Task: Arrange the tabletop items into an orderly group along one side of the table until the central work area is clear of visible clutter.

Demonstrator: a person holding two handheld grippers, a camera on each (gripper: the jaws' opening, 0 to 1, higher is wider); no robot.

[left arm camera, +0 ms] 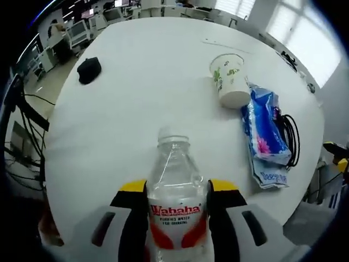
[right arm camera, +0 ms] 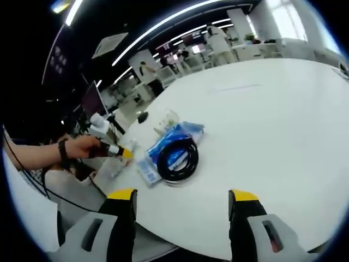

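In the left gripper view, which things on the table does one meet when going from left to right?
Black object → water bottle held in the left gripper → paper cup → blue packet → black cable.

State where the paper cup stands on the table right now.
In the left gripper view the paper cup stands upright toward the table's right side, just above the blue tissue pack, beyond the held water bottle.

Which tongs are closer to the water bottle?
Left. The left tongs are shut on the water bottle. The right tongs are open over bare table, apart from it.
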